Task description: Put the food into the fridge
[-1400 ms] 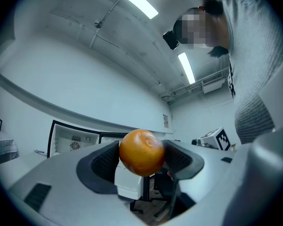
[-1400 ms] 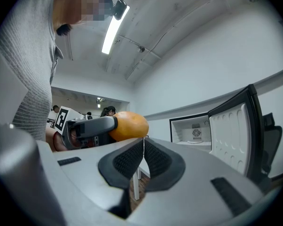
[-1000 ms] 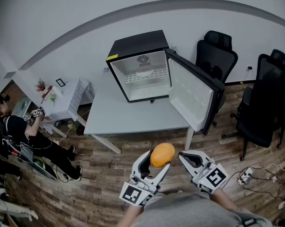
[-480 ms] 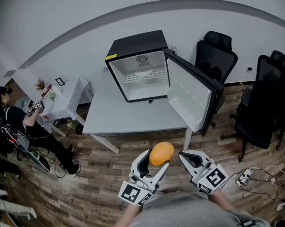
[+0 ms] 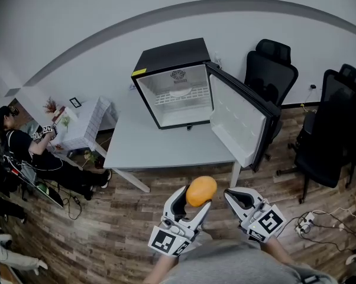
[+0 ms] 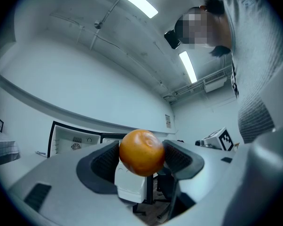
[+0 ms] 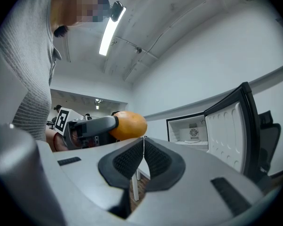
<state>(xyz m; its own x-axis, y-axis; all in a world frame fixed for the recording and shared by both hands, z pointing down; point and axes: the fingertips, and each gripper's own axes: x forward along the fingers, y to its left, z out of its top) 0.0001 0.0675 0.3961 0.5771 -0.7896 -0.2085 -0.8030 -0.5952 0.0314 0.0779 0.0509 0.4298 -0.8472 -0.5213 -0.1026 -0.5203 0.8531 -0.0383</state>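
One grey table fills the middle, with black office chairs at three o'clock. At its twelve o'clock edge sits a black mini fridge with its door swung wide. It has a yellow label on the top corner and a round emblem inside, both too small to read. At six o'clock the left gripper pinches an orange, well apart from the fridge. The right gripper is just beside it — jaws pressed together, holding nothing.
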